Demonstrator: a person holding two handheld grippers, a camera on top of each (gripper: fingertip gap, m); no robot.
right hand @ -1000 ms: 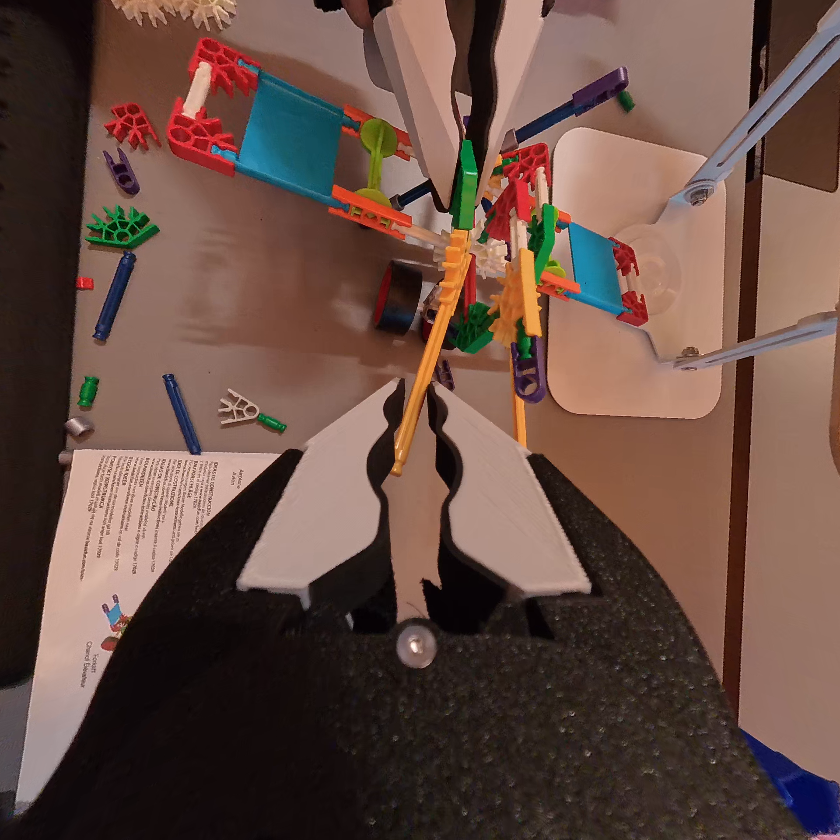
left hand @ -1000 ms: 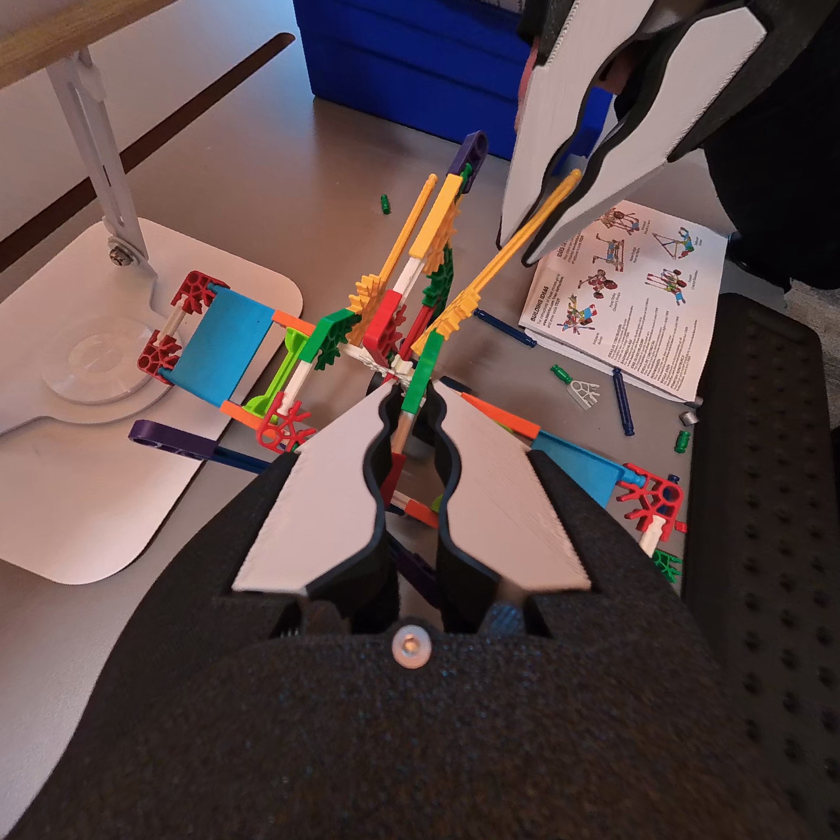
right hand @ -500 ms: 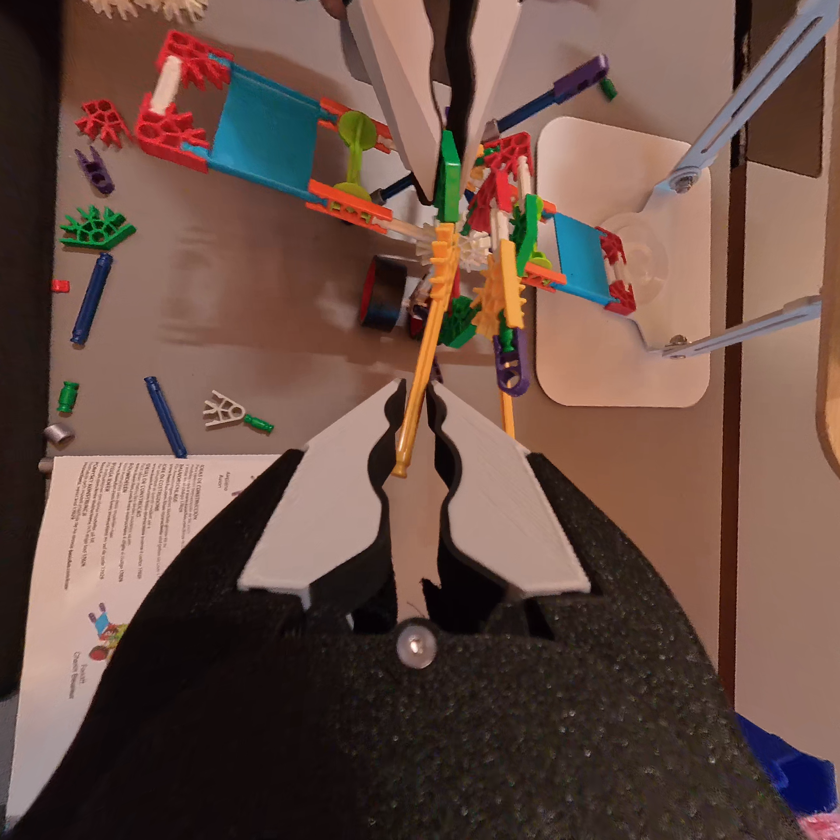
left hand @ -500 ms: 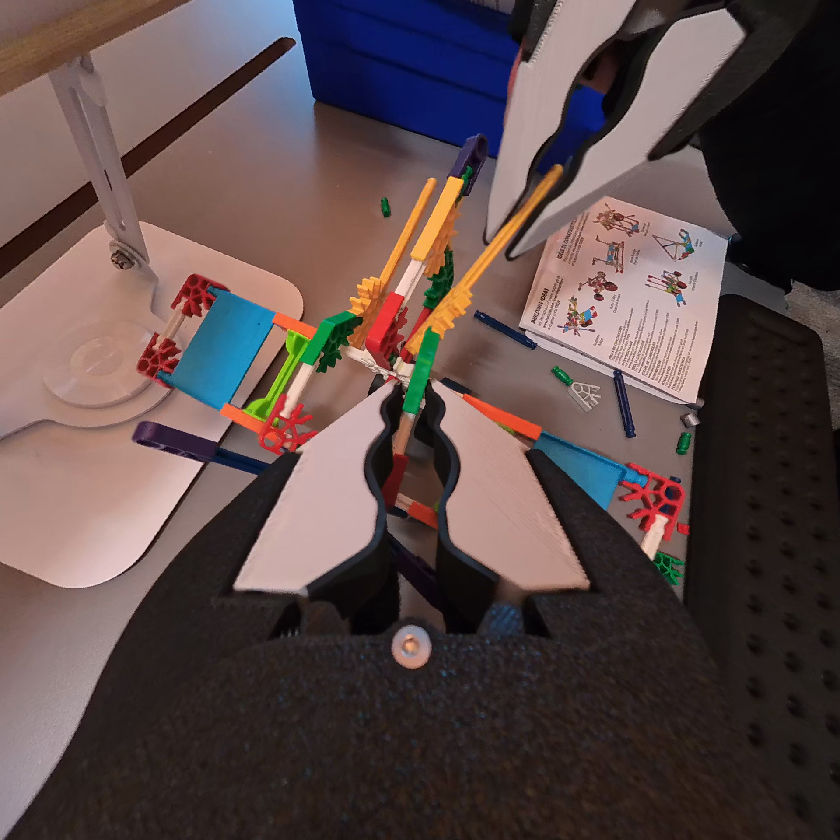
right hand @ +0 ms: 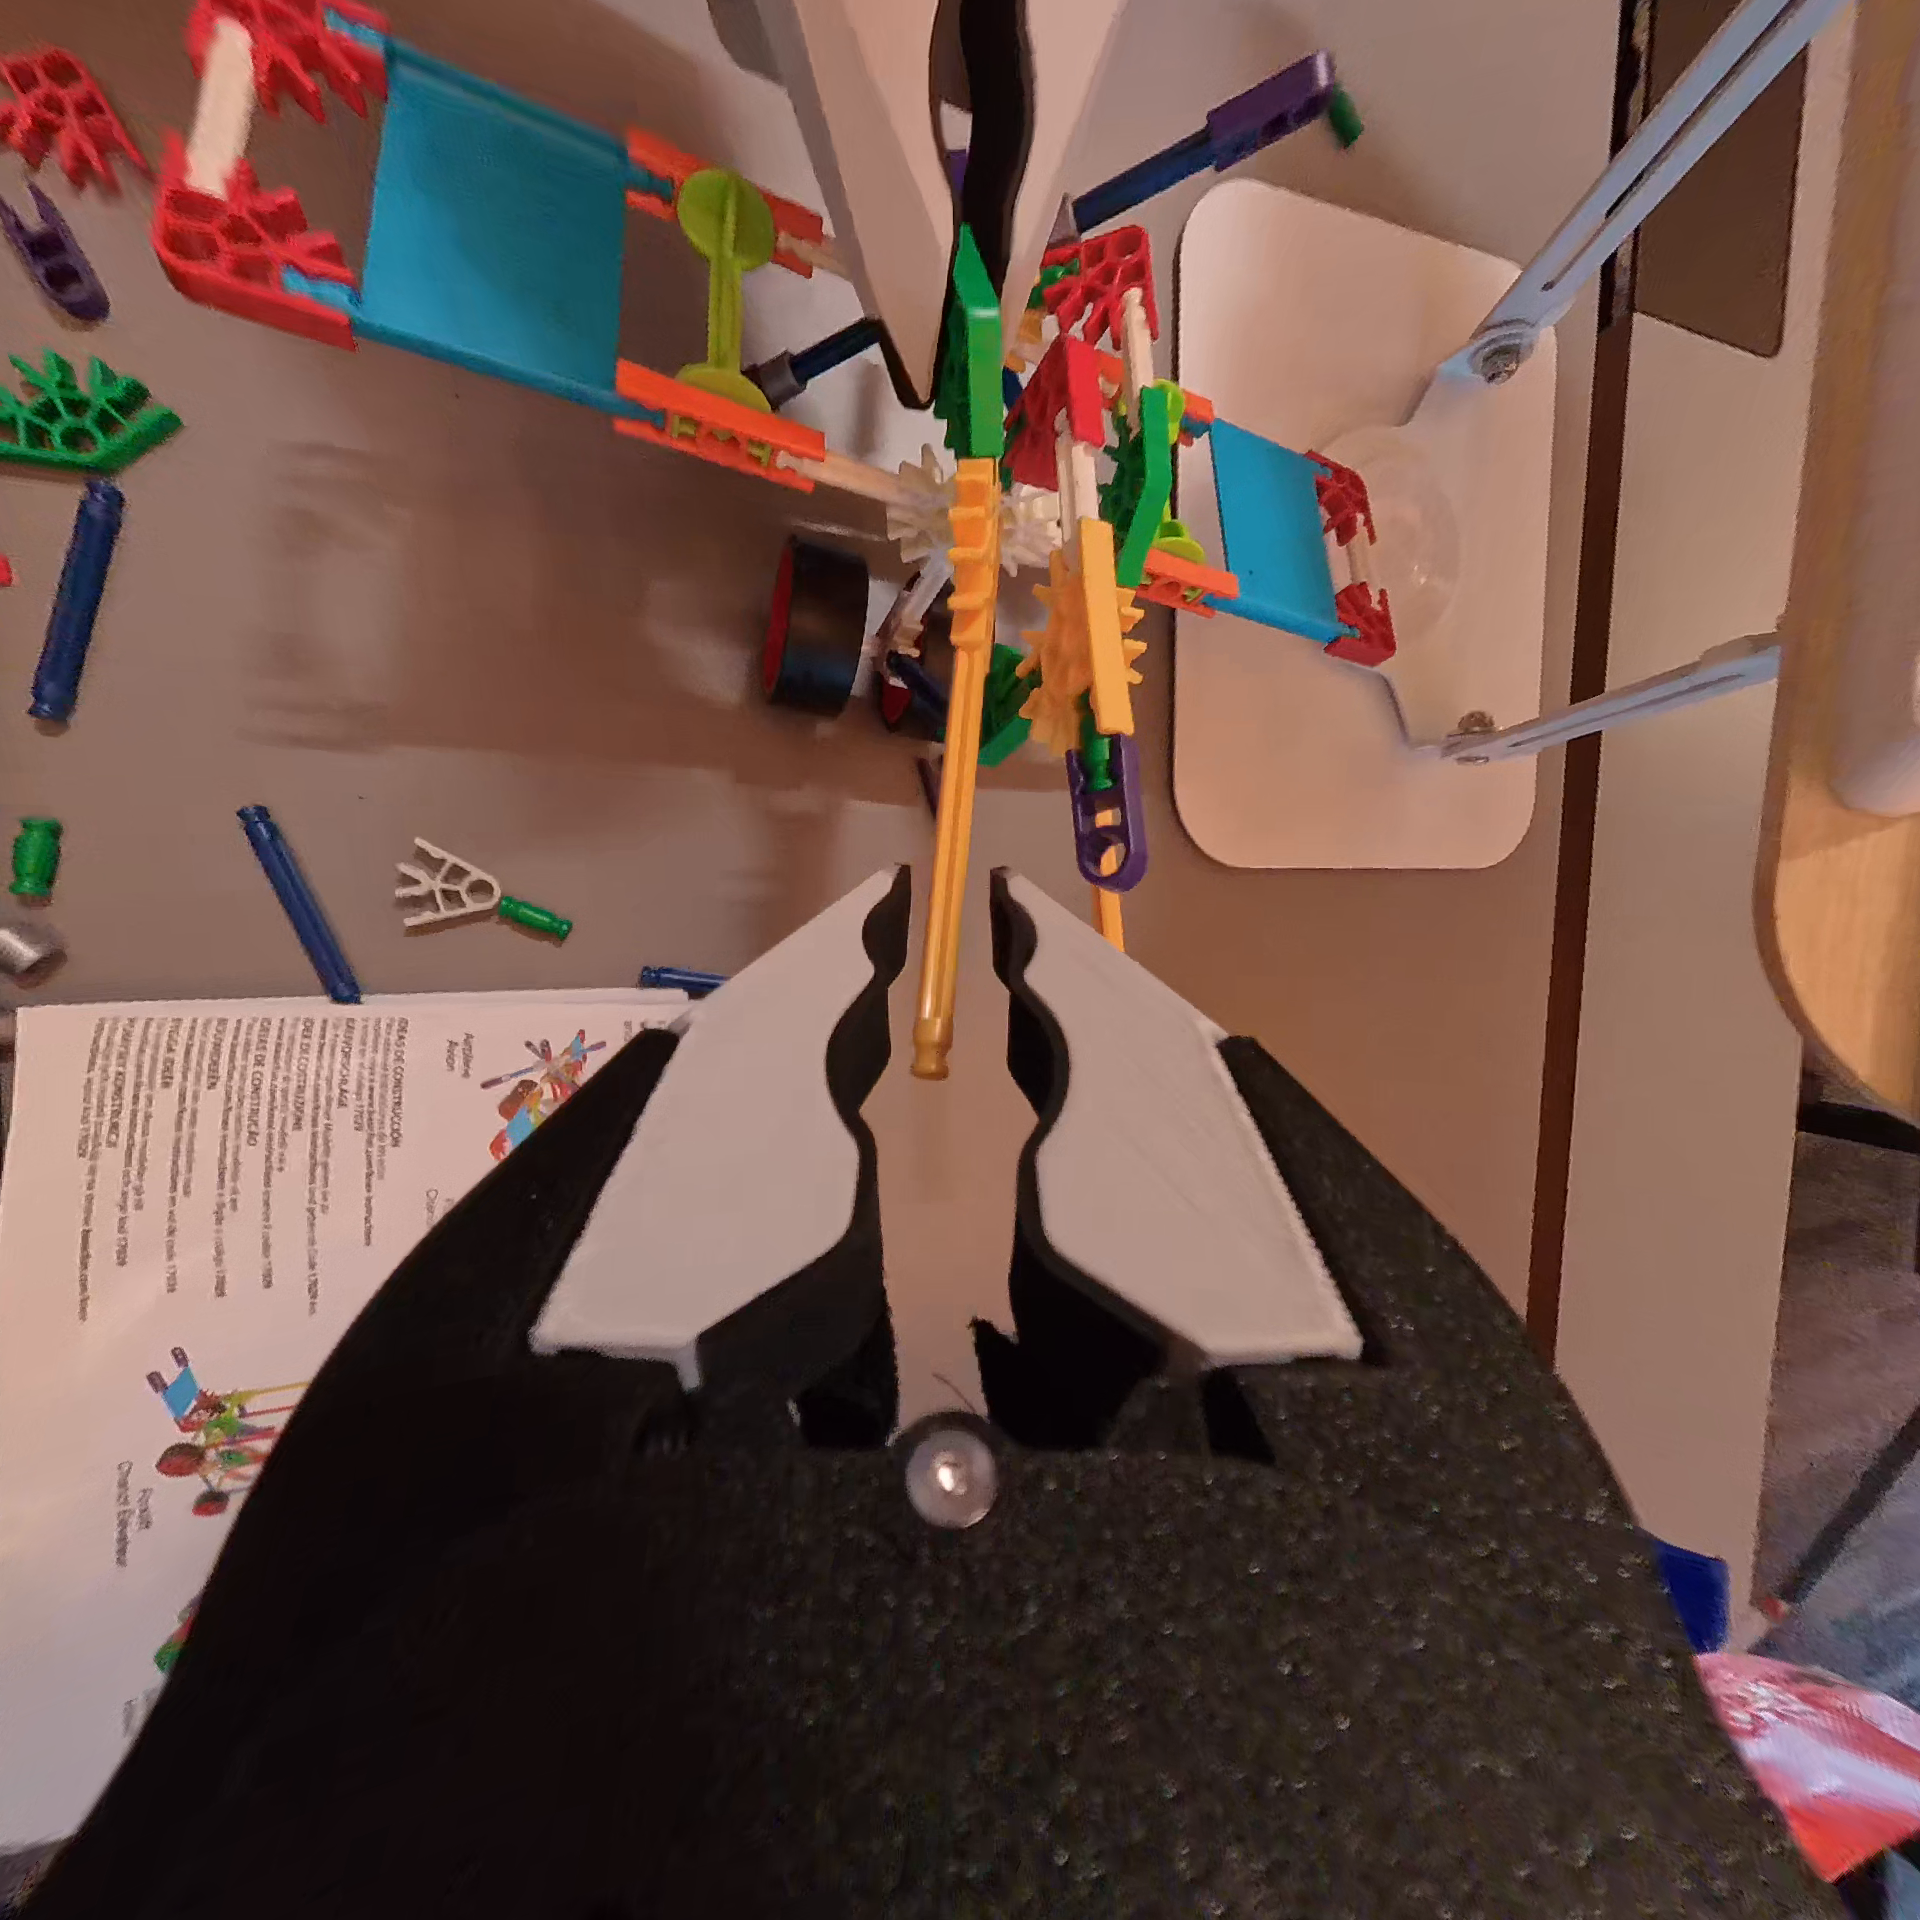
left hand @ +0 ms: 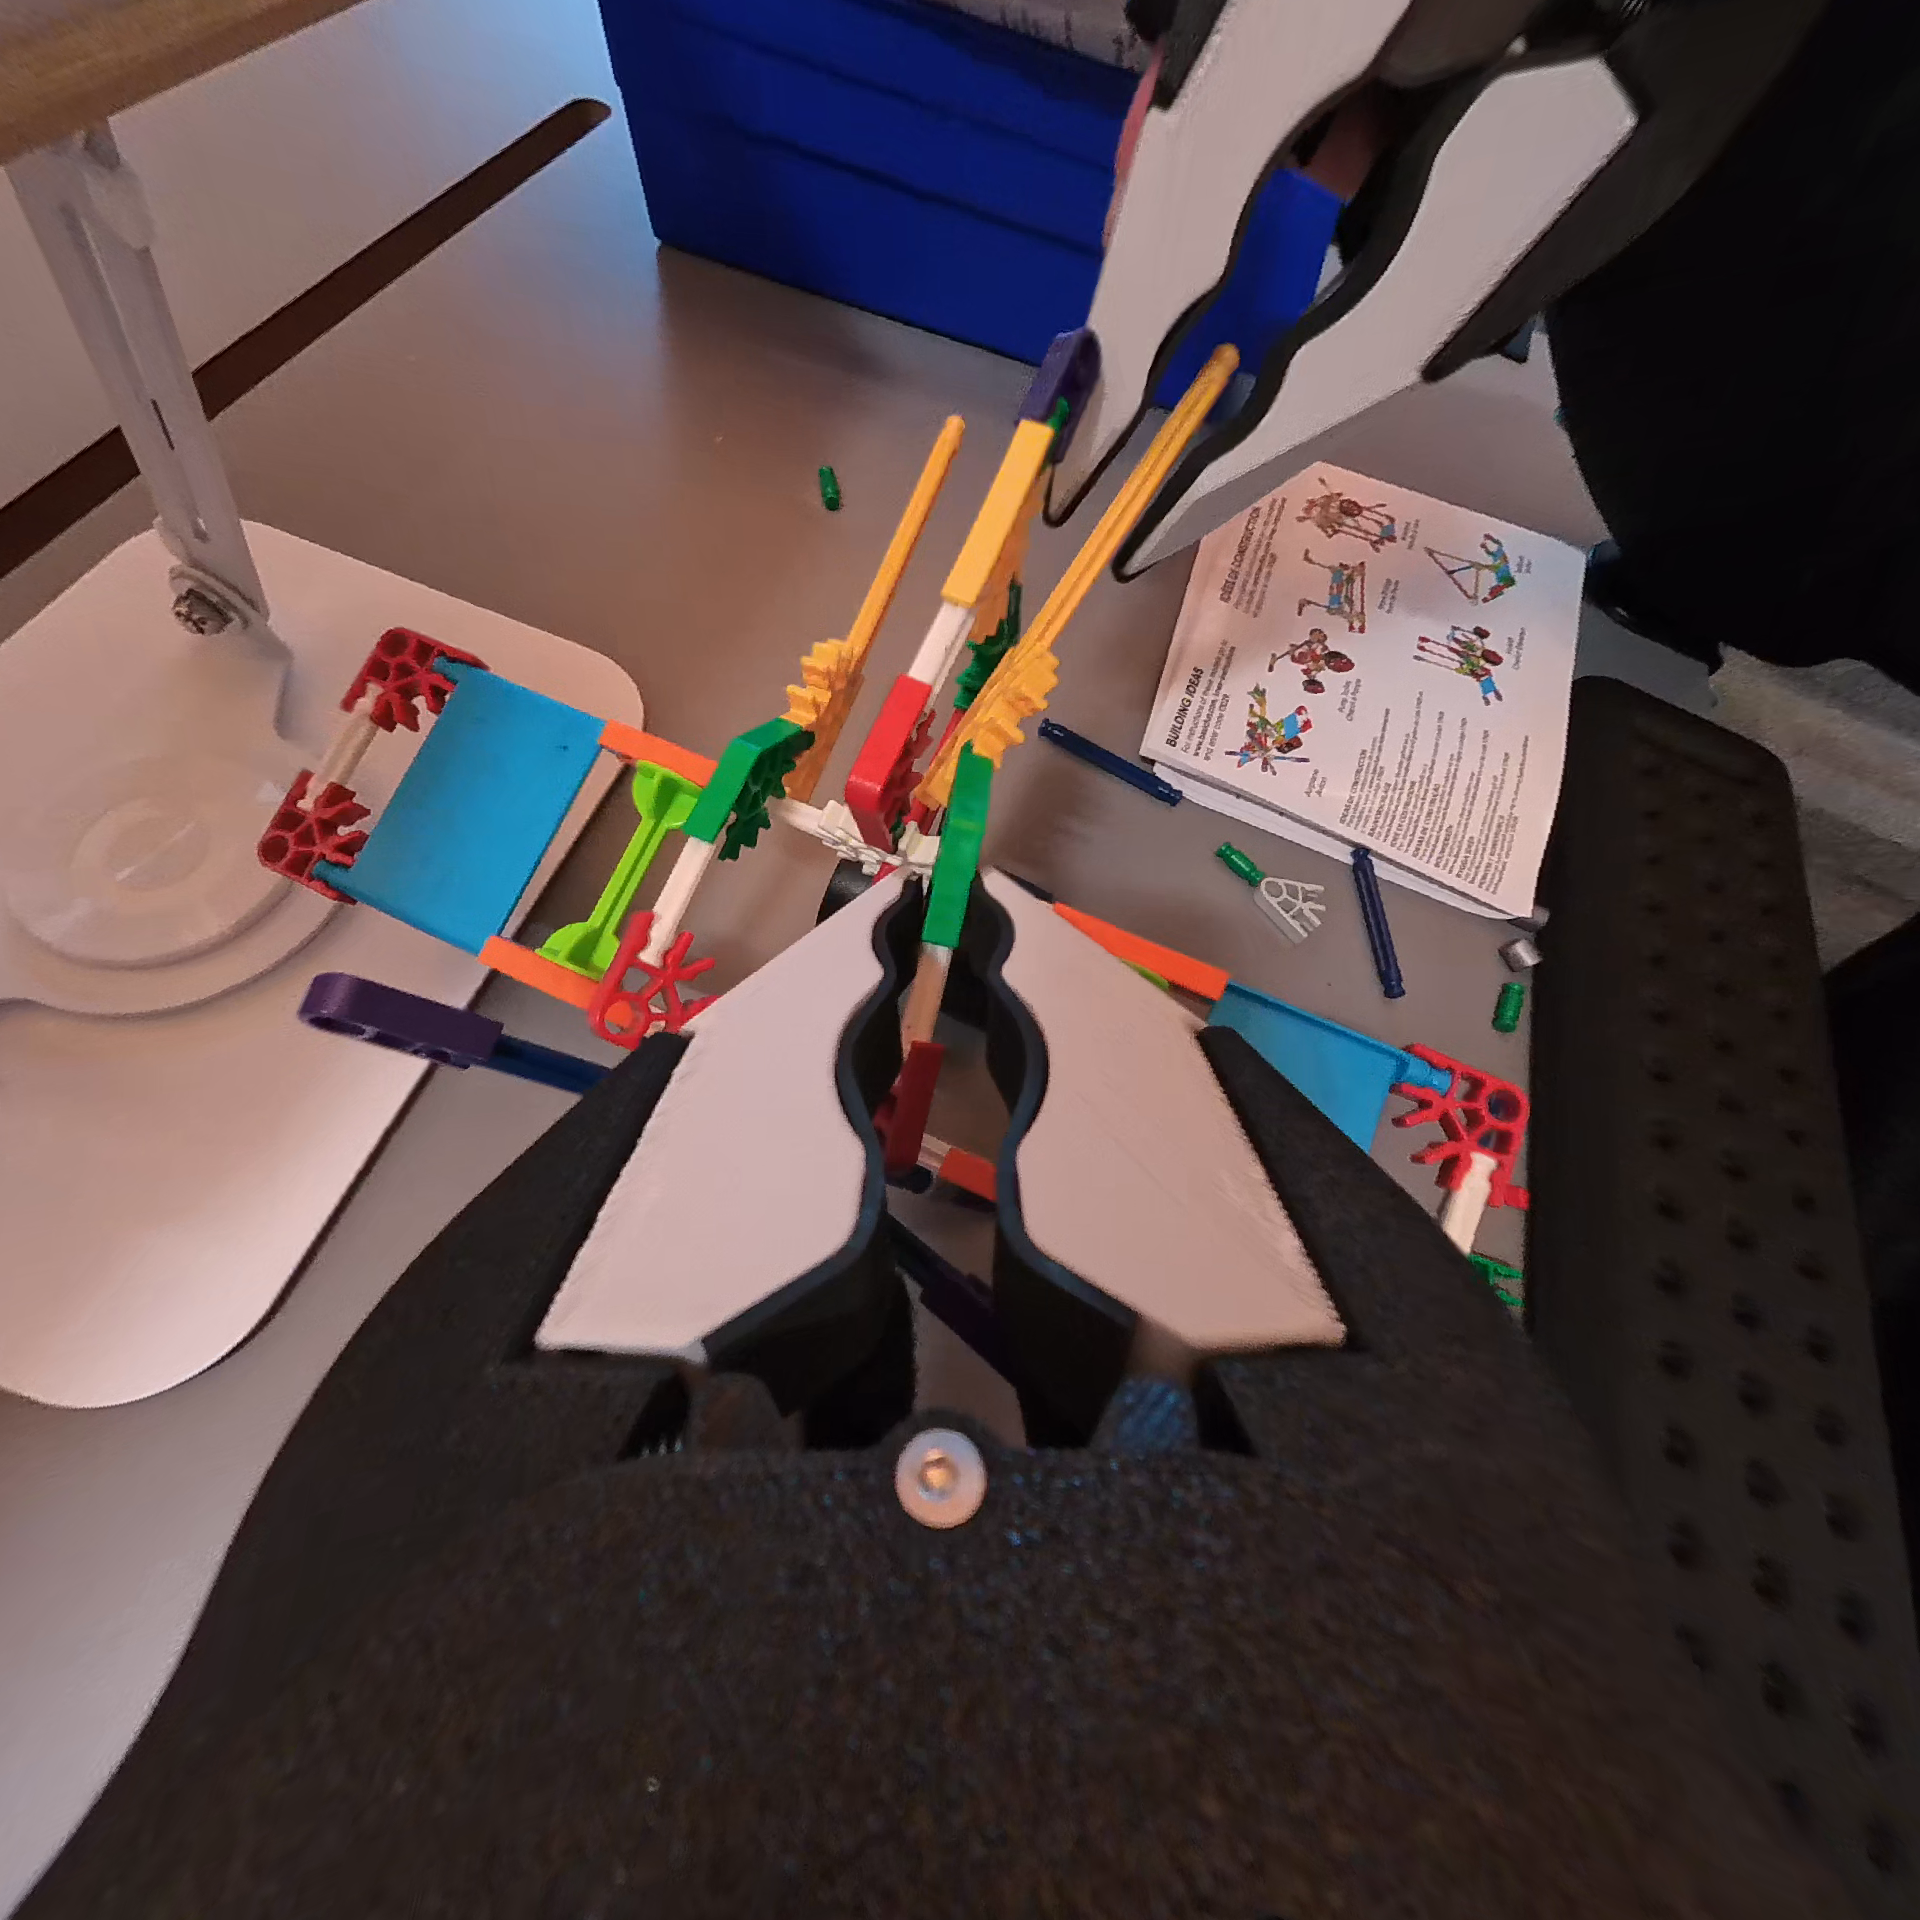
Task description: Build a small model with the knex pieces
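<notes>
Gripping a green-and-white rod (left hand: 948,883) of the colourful toy model (left hand: 883,748) on the grey tabletop (left hand: 520,416), the left claw (left hand: 940,914) is clamped. The right claw (right hand: 948,883) stands slightly apart around the model's yellow rod (right hand: 951,883), beside an instruction leaflet (right hand: 260,1143).

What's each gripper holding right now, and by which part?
Left gripper: shut on the colourful plastic rod-and-connector model, at its green-and-white spoke. Right gripper: open around the model's yellow rod, not clamping.
</notes>
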